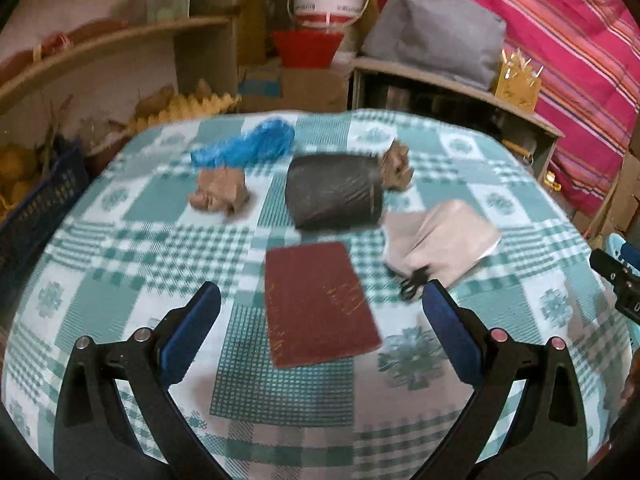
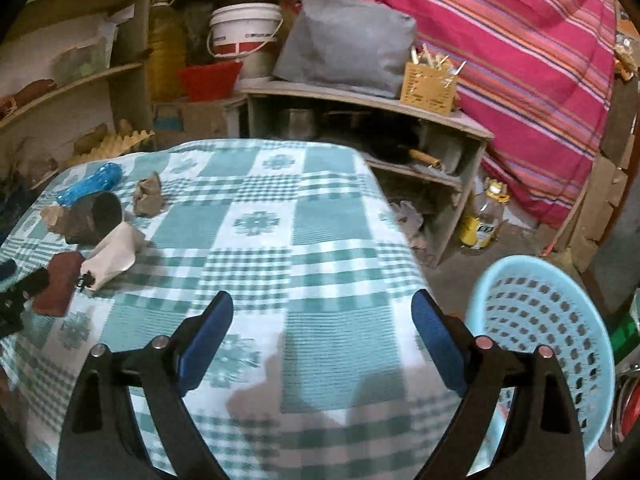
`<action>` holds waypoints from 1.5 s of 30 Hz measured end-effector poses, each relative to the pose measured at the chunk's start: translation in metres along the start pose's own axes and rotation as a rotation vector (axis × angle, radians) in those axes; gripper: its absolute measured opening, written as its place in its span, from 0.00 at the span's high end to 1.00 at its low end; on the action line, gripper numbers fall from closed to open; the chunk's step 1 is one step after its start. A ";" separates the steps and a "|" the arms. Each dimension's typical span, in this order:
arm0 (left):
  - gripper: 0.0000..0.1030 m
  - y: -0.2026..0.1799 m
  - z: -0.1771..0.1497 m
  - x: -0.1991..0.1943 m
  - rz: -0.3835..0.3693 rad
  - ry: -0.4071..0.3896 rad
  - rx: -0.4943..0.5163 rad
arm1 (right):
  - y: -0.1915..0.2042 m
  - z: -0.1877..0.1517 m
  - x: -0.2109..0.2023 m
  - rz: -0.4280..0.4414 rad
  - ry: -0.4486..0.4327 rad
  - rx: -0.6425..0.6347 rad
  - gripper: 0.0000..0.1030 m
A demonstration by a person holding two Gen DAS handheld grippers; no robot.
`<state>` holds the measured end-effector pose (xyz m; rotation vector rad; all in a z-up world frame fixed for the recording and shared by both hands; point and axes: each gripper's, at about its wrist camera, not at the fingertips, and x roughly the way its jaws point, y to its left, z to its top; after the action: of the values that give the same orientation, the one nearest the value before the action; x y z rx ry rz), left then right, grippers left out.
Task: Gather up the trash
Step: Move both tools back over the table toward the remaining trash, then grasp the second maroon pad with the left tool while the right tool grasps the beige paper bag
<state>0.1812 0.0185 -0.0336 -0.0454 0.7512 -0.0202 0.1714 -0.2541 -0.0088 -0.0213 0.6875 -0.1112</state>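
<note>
reaching: left gripper [image 1: 320,312] hangs over the checked tablecloth [image 1: 120,248] with jaws spread wide and nothing between them; the dark red pad [image 1: 320,304] lies flat just ahead of the tips.
right gripper [image 2: 322,320]: released too, gaping over bare cloth, carrying nothing.
trash: black bag roll [image 1: 334,192], two crumpled brown papers [image 1: 218,194] [image 1: 396,170], blue plastic wrap [image 1: 244,146] and a pale flat pouch [image 1: 440,236] sit grouped mid-table, well apart from the blue basket [image 2: 540,340] off the table's edge by the right gripper.
step, as i judge it: choosing a first piece.
doing it well: start with a crumpled paper, which gives the pads bulk; the flat pad likely needs an edge-on pinch.
risk: snagging the cloth.
</note>
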 end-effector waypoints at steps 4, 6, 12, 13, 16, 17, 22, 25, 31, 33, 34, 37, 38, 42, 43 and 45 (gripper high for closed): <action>0.05 0.007 -0.001 0.017 -0.009 0.075 -0.013 | 0.012 0.002 0.010 0.013 0.019 -0.016 0.14; 0.05 0.009 -0.001 0.024 -0.022 0.108 -0.024 | 0.016 0.002 0.014 0.017 0.026 -0.022 0.13; 0.21 0.005 0.001 0.037 -0.031 0.159 0.002 | 0.018 0.006 0.020 0.030 0.036 -0.008 0.13; 0.24 0.004 0.001 0.036 -0.030 0.157 0.012 | 0.019 0.007 0.021 0.035 0.036 -0.004 0.13; 0.35 0.004 0.001 0.035 -0.038 0.151 0.041 | 0.026 0.008 0.022 0.055 0.035 0.007 0.13; 0.35 0.005 0.001 0.034 -0.041 0.151 0.046 | 0.030 0.008 0.021 0.063 0.033 0.006 0.13; 0.35 0.017 0.002 0.021 -0.024 0.108 0.061 | 0.053 0.011 0.018 0.111 0.015 -0.002 0.14; 0.35 0.030 0.006 0.005 -0.012 0.043 0.067 | 0.070 0.014 0.015 0.139 0.001 -0.014 0.13; 0.35 0.061 0.016 -0.011 0.041 -0.061 0.053 | 0.100 0.021 0.020 0.191 0.006 -0.029 0.14; 0.35 0.070 0.019 -0.011 0.060 -0.071 0.043 | 0.109 0.024 0.026 0.191 0.018 -0.039 0.14; 0.35 0.073 0.020 -0.011 0.065 -0.076 0.039 | 0.112 0.024 0.029 0.190 0.028 -0.043 0.14; 0.35 0.080 0.025 -0.009 0.076 -0.091 0.029 | 0.122 0.023 0.043 0.203 0.071 -0.056 0.14; 0.35 0.082 0.026 -0.008 0.078 -0.092 0.025 | 0.125 0.025 0.046 0.207 0.079 -0.062 0.14; 0.35 0.086 0.030 -0.005 0.080 -0.094 -0.001 | 0.137 0.027 0.053 0.245 0.105 -0.095 0.15; 0.35 0.086 0.031 -0.005 0.080 -0.098 -0.004 | 0.139 0.025 0.054 0.258 0.114 -0.101 0.17; 0.35 0.084 0.032 -0.006 0.080 -0.107 -0.003 | 0.143 0.021 0.058 0.310 0.144 -0.103 0.38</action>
<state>0.1990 0.1035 -0.0107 -0.0191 0.6451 0.0595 0.2426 -0.1190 -0.0376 -0.0050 0.8318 0.2226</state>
